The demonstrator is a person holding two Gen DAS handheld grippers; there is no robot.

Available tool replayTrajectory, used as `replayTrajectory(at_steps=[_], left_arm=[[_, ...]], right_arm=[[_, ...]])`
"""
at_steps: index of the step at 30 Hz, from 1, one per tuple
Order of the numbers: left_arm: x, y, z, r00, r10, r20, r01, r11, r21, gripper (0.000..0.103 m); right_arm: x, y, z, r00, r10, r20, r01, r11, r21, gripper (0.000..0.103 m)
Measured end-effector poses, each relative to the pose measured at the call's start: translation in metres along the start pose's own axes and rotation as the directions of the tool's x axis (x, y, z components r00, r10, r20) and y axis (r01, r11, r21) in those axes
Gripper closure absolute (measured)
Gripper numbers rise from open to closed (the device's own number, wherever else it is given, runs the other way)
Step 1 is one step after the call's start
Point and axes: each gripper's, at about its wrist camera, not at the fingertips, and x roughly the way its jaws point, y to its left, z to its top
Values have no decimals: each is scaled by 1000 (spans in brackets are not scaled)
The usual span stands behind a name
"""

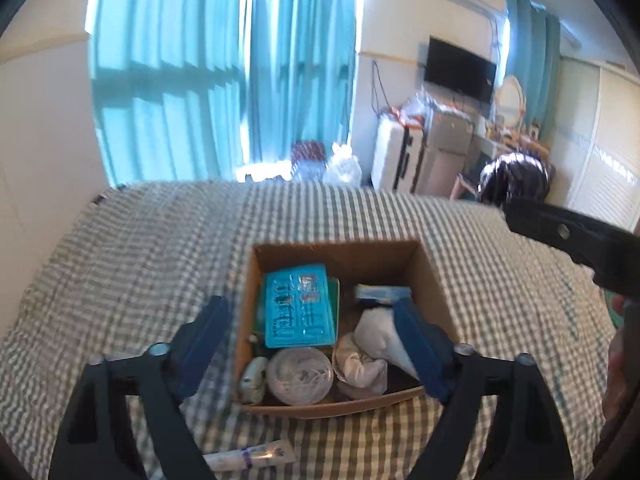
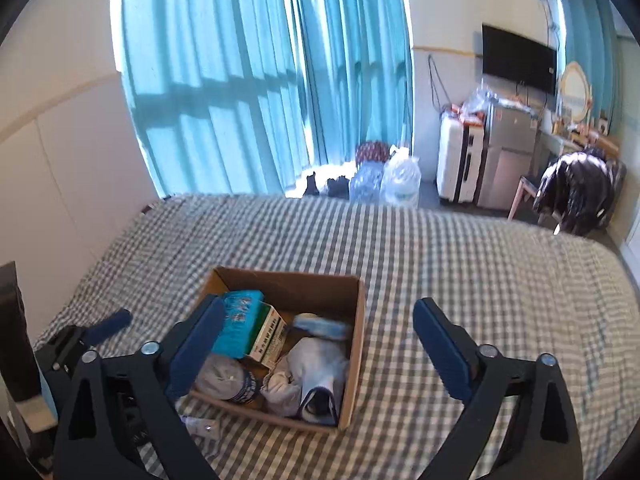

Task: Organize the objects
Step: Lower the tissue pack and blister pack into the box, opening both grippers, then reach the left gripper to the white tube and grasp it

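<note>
Left wrist view looks down between the spread fingers of the left gripper [image 1: 308,344], which holds nothing; its right finger covers part of the white cloth bundle [image 1: 370,354] and a corner of the cardboard box [image 1: 436,280]. The box sits on the checked bed cover [image 1: 140,248], toward the near edge of the bed. Inside it a teal blister pack [image 1: 298,306] leans against the left wall, with a clear round lid or container [image 1: 300,376] below it; what that is cannot be made out through blur. A small pale item [image 1: 252,380] in the near left corner of the box is also unclear. A white tube [image 1: 250,456] lies on the cover outside the box's near wall, partly hidden by the gripper frame.

From the right wrist view, the right gripper [image 2: 320,332] is likewise wide open and empty, its left finger overlapping the box [image 2: 352,344] edge. A green-and-white carton [image 2: 268,338] shows here beside the teal pack [image 2: 238,328]. The left gripper [image 2: 108,324] is cut off at the left edge of this view.

Beyond the far edge of the bed stand teal curtains [image 2: 260,80], a white suitcase [image 2: 458,160] and a wall-mounted television [image 2: 518,60].
</note>
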Motion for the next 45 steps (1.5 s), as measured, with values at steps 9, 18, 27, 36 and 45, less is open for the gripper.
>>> replayTrajectory(at_steps=[9,18,27,36,45], left_arm=[[-109,22,9,992,45,120,-43,999,-14,0],[-144,50,-43,994,56,98,-50,996,-70,0],[-108,66,-115,993,106,46,-99,988,-121,0],[-34,70,-166,991,124,-53,-128,988,-83,0],[32,66,-198,979,129,-160,-116,990,86,0]], right_arm=[[-113,24,-5,996,-17,88,19,1000,-23,0],[-146,53,-74,997,-58,52,61,997,-44,0],[-97,60,-157,996,-79,-32,78,997,-31,0],[-16,51,-192,984,-111,-142,106,993,-44,0],[39,42,-219,966,-163,-202,145,984,-103,0]])
